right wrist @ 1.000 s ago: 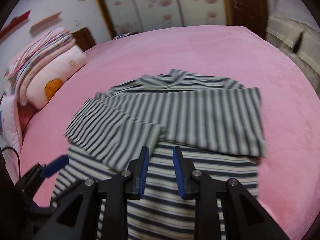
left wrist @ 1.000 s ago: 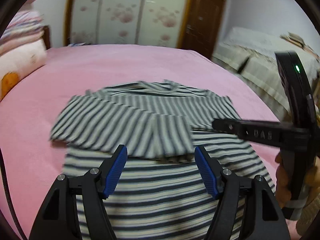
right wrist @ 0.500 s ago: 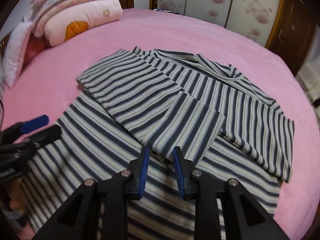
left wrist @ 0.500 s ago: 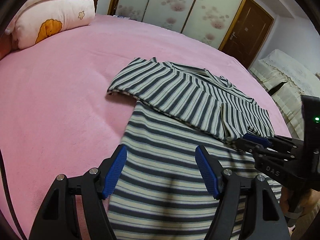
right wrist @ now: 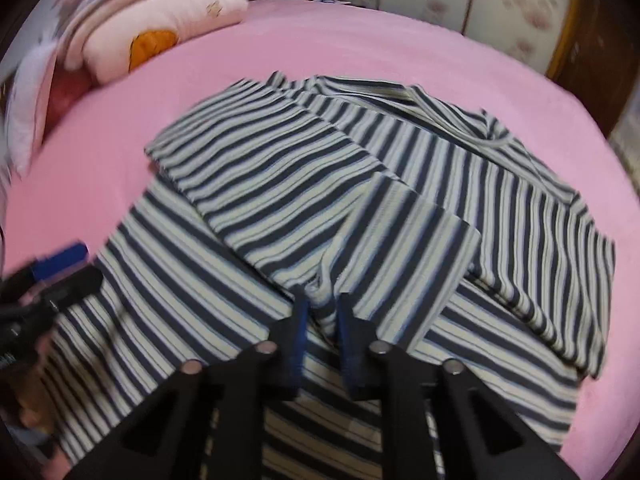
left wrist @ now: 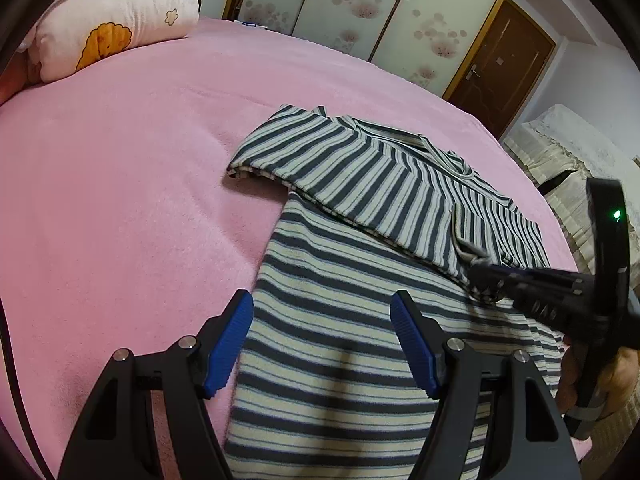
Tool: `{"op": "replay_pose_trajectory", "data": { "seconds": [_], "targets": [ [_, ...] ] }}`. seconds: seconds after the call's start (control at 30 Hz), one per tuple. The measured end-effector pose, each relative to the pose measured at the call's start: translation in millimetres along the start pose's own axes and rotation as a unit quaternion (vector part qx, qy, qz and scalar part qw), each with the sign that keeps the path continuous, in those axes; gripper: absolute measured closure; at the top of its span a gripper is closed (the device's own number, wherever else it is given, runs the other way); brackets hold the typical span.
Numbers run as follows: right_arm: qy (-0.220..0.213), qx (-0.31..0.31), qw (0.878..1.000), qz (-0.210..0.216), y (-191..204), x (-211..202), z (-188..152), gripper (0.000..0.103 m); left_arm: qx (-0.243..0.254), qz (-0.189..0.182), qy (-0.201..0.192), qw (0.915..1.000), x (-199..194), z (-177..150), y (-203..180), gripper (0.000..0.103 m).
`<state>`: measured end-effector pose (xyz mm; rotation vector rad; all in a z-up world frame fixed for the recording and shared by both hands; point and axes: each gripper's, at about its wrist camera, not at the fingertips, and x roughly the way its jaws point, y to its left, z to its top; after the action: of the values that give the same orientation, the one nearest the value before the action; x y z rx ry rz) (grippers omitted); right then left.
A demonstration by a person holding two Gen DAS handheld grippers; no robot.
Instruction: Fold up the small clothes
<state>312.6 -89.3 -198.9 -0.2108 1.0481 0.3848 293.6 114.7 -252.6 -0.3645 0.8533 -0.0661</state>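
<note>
Pink bedding covered a wide bed, and on it lay a small striped shirt, spread flat near the foot with both sleeves crossed over its chest. The left tongs hovered wide open and empty over the shirt's lower left edge. The right tongs stood nearly closed at the cuff of the upper sleeve, and a bunch of striped cloth sat between their blue pads; they looked to be pinching it, though blur made the contact hard to confirm.

To do this step well, I judged, the right tongs should keep a firm pinch on the cuff alone, not the body cloth beneath, and lay the sleeve straight so its edge ran along the shirt's side without a ridge. The open left tongs could press or take the hem to stop the body sliding on the soft bedding.

Much was hard to read. The right wrist view was smeared. The shirt's hem ran out of sight behind both pairs of tongs. A pink pillow with an orange patch was cut off at the left edge.
</note>
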Motion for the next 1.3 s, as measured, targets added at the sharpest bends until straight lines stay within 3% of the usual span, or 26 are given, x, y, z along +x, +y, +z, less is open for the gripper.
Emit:
{"op": "replay_pose_trajectory", "data": {
  "seconds": [0.1, 0.27, 0.47, 0.63, 0.77, 1.0, 1.1, 1.2, 1.3],
  "targets": [
    [-0.021, 0.012, 1.0, -0.006, -9.9, -12.9, 6.5, 0.096, 0.005, -0.001, 0.0, 1.0, -0.5, 0.5, -4.1, 0.033],
    [-0.096, 0.038, 0.994, -0.027, -35.3, -58.4, 36.9, 0.096, 0.021, -0.001, -0.001, 0.9998, 0.1, 3.6, -16.8, 0.033],
    [-0.203, 0.072, 0.974, -0.067, -73.7, -120.6, 66.6, 0.096, 0.047, 0.004, 0.0, 0.9989, 7.9, 7.3, -34.4, 0.033],
    [-0.246, 0.104, 0.956, -0.117, -110.2, -136.2, 56.0, 0.096, 0.06, 0.014, 0.009, 0.998, 19.0, 8.5, -43.5, 0.033],
    [-0.228, 0.16, 0.952, -0.128, -149.2, -118.8, 28.5, 0.096, 0.06, 0.025, 0.018, 0.9977, 28.5, 9.0, -43.3, 0.033],
    [-0.123, 0.255, 0.95, -0.131, -197.2, -48.4, -29.6, 0.095, 0.053, 0.069, 0.019, 0.996, 42.6, 24.7, -39.2, 0.033],
    [-0.107, 0.287, 0.945, -0.11, -214.1, -36.0, -44.6, 0.095, 0.041, 0.1, 0.014, 0.9941, 50.9, 41.6, -32.2, 0.033],
    [-0.106, 0.297, 0.944, -0.099, -217.1, -32.6, -51.3, 0.095, 0.039, 0.108, 0.008, 0.9934, 61.1, 60.4, -21.5, 0.033],
    [-0.106, 0.306, 0.942, -0.084, -218.9, -34.5, -51.1, 0.093, 0.053, 0.087, 0.028, 0.9944, 77.5, 77.2, -14.9, 0.033]
  ]
}}
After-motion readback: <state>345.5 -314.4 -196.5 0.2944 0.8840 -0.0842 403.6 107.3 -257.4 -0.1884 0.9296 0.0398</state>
